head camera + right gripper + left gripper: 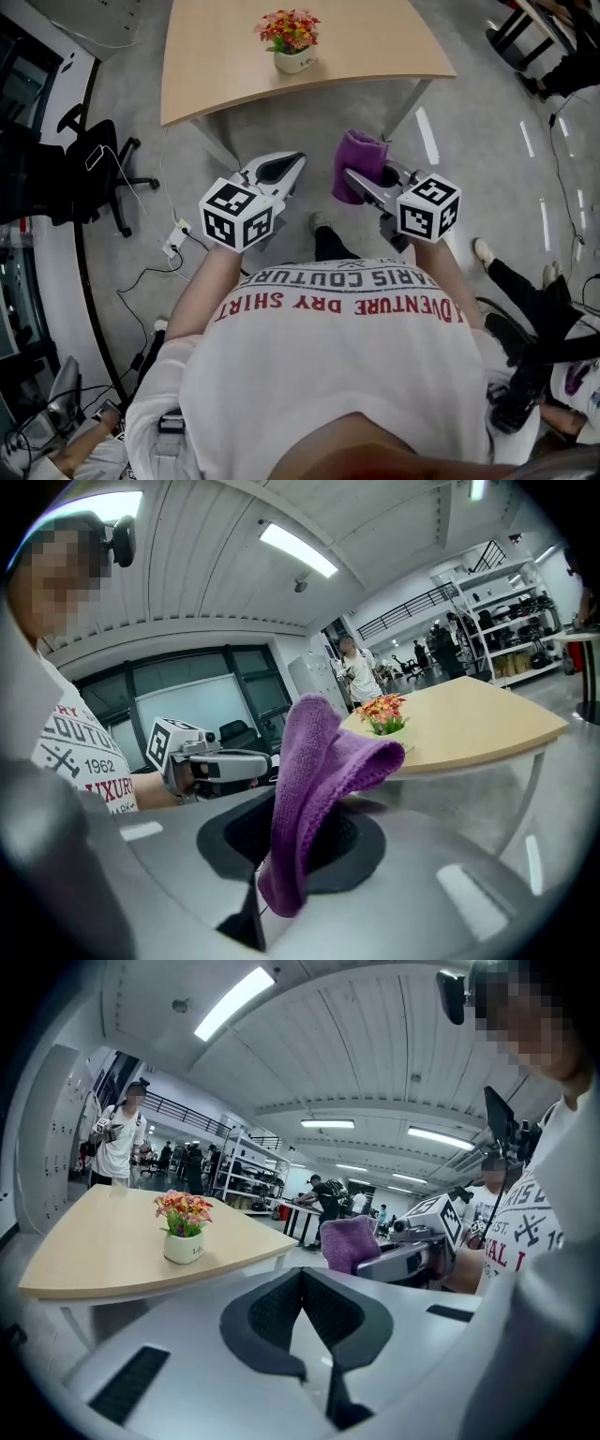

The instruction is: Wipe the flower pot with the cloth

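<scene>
A small white flower pot [294, 60] with red and yellow flowers stands on the light wooden table [225, 56] ahead of me; the same flower pot [183, 1245] shows at the left in the left gripper view and the flower pot [386, 726] behind the cloth in the right gripper view. My right gripper [354, 176] is shut on a folded purple cloth [358, 163], and the cloth [309, 789] rises from between its jaws. My left gripper [298, 161] is shut and empty, level with the right one. Both are short of the table's near edge, above the floor.
A black office chair [89, 155] stands left of the table, with cables and a power strip [174, 246] on the floor beside it. People stand around the room; a person's legs [525, 281] are at the right. Shelving fills the background.
</scene>
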A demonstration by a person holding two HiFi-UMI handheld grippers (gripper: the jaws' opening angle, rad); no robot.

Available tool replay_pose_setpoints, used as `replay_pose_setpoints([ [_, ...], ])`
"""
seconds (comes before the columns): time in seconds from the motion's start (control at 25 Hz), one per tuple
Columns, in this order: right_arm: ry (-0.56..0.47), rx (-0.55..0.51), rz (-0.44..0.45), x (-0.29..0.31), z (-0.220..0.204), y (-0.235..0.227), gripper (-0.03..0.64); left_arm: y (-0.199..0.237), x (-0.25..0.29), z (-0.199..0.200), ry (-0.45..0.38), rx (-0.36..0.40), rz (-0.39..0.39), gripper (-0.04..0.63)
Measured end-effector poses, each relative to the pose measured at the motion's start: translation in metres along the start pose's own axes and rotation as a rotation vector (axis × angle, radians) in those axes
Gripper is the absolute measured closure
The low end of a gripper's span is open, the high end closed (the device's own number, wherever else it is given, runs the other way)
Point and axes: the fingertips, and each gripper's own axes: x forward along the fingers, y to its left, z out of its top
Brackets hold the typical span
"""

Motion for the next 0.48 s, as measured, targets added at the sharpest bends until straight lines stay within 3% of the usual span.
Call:
replay_pose_setpoints([
  [0.24, 0.022, 0.007, 0.012, 0.059, 0.051, -0.110, 0.557, 0.094, 0.081, 0.037, 0.017, -0.002, 0.022, 0.592],
  [0.48, 0.042, -0.017, 0.030, 0.103, 0.096, -0.182, 0.557, 0.164, 0.125, 0.069, -0.003, 0.001, 0.075, 0.592],
])
